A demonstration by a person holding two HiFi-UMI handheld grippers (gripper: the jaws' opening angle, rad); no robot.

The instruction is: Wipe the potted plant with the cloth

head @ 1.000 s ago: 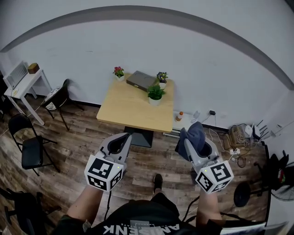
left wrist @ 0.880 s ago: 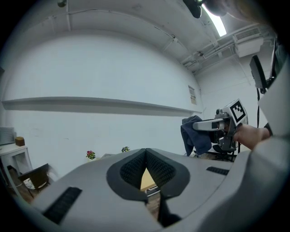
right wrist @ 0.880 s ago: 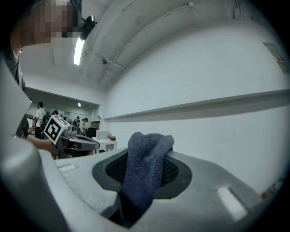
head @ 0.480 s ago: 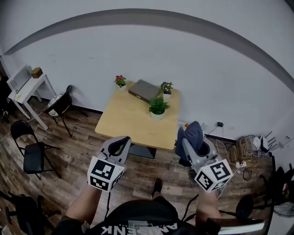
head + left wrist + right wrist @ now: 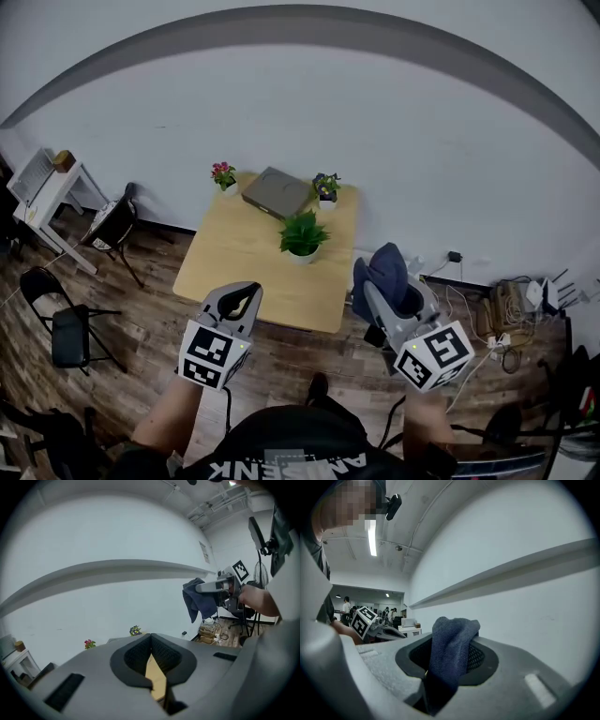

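Since a second ago we have closed in on the table (image 5: 234,272): it sits lower and larger in the head view, and the left gripper (image 5: 246,292) now overlaps its near edge. The right gripper (image 5: 373,292) has come forward with it and hangs off the table's near right corner.

The left gripper's jaws are pressed together with nothing between them. The right gripper is clamped on the dark blue cloth (image 5: 451,653), which bunches above the jaws and droops in front of them.

We judge this to be the approach: the cloth is carried and no leaf has been touched. The green potted plant (image 5: 302,236) stands right of the table's centre, well apart from both grippers. Next, the right gripper must reach farther and to the left, so that the hanging cloth meets the leaves; the left would have to open if it is to steady the pot.

We count three potted plants: the green one, a pink-flowered pot (image 5: 223,174) at the far left corner and a purple-flowered pot (image 5: 326,185) at the far right. There is one cloth, one flat grey box (image 5: 277,191) between the flowering pots, and two grippers
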